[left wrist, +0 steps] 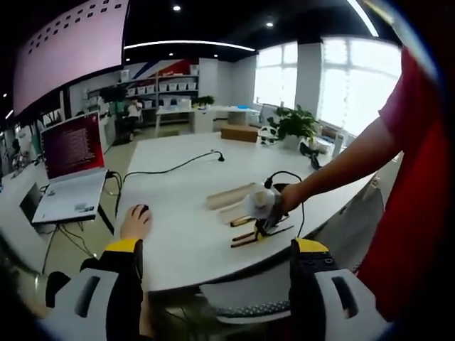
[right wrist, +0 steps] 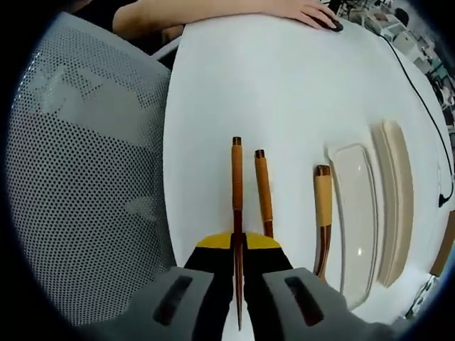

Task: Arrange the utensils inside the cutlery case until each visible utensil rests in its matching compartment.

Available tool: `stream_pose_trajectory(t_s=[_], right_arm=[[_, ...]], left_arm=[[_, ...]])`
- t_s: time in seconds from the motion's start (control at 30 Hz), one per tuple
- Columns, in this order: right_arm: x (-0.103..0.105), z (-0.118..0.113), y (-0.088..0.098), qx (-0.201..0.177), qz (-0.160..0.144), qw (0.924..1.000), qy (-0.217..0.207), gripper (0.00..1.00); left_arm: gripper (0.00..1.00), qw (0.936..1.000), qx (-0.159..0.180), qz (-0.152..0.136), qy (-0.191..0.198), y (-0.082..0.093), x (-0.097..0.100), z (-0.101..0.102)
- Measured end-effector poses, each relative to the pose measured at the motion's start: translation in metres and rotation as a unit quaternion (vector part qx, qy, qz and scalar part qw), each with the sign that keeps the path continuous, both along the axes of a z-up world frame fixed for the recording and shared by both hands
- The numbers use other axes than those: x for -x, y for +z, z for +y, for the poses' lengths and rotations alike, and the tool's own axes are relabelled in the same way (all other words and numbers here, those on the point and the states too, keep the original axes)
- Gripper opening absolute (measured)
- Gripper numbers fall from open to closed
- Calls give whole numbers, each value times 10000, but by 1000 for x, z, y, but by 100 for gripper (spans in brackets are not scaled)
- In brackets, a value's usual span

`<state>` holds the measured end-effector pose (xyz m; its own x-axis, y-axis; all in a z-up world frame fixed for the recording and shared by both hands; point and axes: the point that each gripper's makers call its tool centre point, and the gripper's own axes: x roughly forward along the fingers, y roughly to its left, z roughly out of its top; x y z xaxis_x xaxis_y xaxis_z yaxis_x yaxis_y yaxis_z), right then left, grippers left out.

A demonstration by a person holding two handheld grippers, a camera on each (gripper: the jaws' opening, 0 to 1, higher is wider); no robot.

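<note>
A white surface (left wrist: 178,234) stands in a bright office with tall windows (left wrist: 341,78) and ceiling strip lights (left wrist: 188,45). A laptop (left wrist: 71,170) sits on a side desk, shelves (left wrist: 167,89) line the far wall, and a plant (left wrist: 295,124) stands near the windows. A grey mesh chair (right wrist: 85,185) is pushed up beside the surface.

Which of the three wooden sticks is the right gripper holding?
The leftmost stick, farthest from the case: the right gripper is shut on it; the other two lie free.
</note>
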<state>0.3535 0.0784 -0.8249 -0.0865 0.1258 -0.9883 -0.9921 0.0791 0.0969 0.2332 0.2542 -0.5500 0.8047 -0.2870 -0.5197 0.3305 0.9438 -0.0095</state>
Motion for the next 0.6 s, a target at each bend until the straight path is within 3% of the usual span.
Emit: stream_pose_trajectory(t_s=[0.17, 0.37, 0.43, 0.6], right_arm=[[-11, 6, 14, -345, -130, 9993, -55, 0], [-6, 2, 23, -458, -120, 9989, 65, 0], [-3, -2, 24, -398, -29, 9992, -30, 0], [-1, -8, 27, -388, -143, 9991, 26, 0]], left_arm=[[87, 9997, 25, -214, 99, 12, -3, 7], [87, 9998, -115, -144, 13, 6, 2, 0], [87, 9998, -31, -173, 16, 7, 3, -1], [87, 9999, 13, -136, -9, 2, 2, -2]])
